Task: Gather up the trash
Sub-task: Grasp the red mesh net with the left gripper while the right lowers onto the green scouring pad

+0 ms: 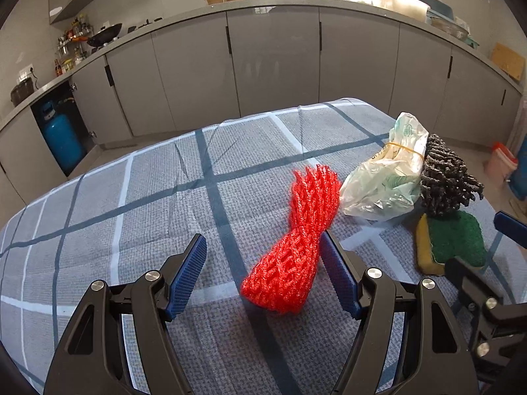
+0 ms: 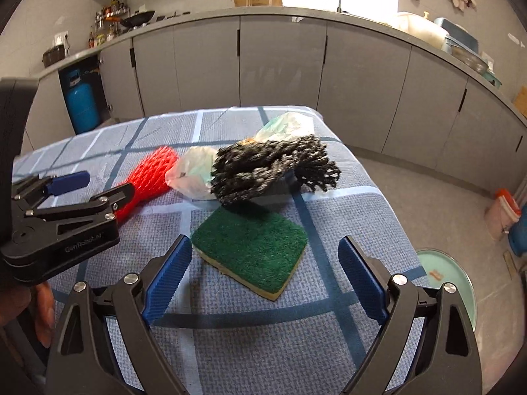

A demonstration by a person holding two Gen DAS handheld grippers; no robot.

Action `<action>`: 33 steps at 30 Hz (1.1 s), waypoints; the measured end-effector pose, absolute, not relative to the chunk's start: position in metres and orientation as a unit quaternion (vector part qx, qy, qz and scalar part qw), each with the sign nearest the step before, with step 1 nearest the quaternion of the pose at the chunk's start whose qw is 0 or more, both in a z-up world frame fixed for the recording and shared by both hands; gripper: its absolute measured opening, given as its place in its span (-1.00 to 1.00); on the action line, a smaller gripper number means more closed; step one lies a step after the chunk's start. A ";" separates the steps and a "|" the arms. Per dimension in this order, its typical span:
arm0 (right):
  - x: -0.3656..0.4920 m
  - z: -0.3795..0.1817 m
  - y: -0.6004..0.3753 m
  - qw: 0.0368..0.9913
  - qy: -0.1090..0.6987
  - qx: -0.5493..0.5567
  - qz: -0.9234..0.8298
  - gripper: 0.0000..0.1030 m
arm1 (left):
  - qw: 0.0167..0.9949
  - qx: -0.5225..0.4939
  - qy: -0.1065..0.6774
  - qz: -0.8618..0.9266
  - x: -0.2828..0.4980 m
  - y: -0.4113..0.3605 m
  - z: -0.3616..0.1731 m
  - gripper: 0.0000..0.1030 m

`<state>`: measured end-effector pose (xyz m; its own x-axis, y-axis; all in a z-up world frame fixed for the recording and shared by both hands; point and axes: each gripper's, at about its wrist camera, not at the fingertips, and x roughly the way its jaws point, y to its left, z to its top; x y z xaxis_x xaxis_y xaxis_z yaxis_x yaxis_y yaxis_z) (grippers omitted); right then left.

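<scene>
On the table [image 1: 158,204], with its blue and white checked cloth, lie 4 bits of trash. A red foam net [image 1: 296,247] lies nearest the left gripper [image 1: 263,253]. Its jaws are wide open, and the narrow middle of the net sits between them, right beside the right-hand pad [image 1: 336,276]. I cannot tell if that pad touches it. The other pad is well apart from it, so nothing is held.

A green and yellow sponge [image 2: 252,243] lies flat on the cloth, between the tips of the right gripper [image 2: 265,253]. Those jaws are wide open too, and hold nothing.

Just behind the sponge rests a black foam net [image 2: 270,168]. It leans against a crumpled plastic bag [image 1: 385,177] with a rubber band around it.
</scene>
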<state>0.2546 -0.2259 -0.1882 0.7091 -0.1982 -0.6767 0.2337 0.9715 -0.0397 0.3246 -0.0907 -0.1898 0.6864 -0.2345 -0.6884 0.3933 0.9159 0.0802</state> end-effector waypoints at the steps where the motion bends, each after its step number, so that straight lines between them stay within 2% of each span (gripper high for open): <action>1: 0.256 -0.189 -0.225 0.924 0.365 0.023 -0.115 0.69 | 0.910 0.110 0.359 -0.175 0.326 -0.091 -0.190 0.36; 4: 0.259 -0.191 -0.226 0.921 0.373 0.025 -0.113 0.47 | 0.908 0.105 0.363 -0.181 0.327 -0.091 -0.192 0.35; 6: 0.260 -0.191 -0.225 0.920 0.375 0.026 -0.108 0.41 | 0.907 0.099 0.364 -0.187 0.327 -0.090 -0.192 0.29; 7: 0.261 -0.191 -0.224 0.920 0.376 0.025 -0.105 0.33 | 0.906 0.095 0.367 -0.191 0.329 -0.090 -0.192 0.13; 8: 0.262 -0.191 -0.223 0.920 0.376 0.021 -0.105 0.30 | 0.904 0.092 0.369 -0.195 0.329 -0.089 -0.192 0.05; 11: 0.262 -0.191 -0.223 0.920 0.377 0.019 -0.105 0.29 | 0.901 0.085 0.371 -0.208 0.330 -0.089 -0.193 -0.21; 12: 0.262 -0.191 -0.223 0.920 0.377 0.021 -0.105 0.28 | 0.900 0.084 0.370 -0.213 0.330 -0.089 -0.193 -0.41; 16: 0.263 -0.191 -0.222 0.920 0.378 0.018 -0.104 0.28 | 0.898 0.092 0.365 -0.227 0.327 -0.093 -0.193 -0.63; 24: 0.262 -0.192 -0.221 0.921 0.376 0.013 -0.104 0.27 | 0.902 0.094 0.349 -0.235 0.320 -0.093 -0.189 -0.74; 33: 0.248 -0.191 -0.222 0.922 0.372 0.034 -0.099 0.08 | 0.908 0.092 0.338 -0.229 0.313 -0.087 -0.185 -0.80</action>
<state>0.2482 -0.2222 -0.1908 0.7029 -0.1572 -0.6937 0.2083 0.9780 -0.0106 0.3135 -0.0865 -0.1847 0.6675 -0.3535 -0.6554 0.4773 0.8787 0.0122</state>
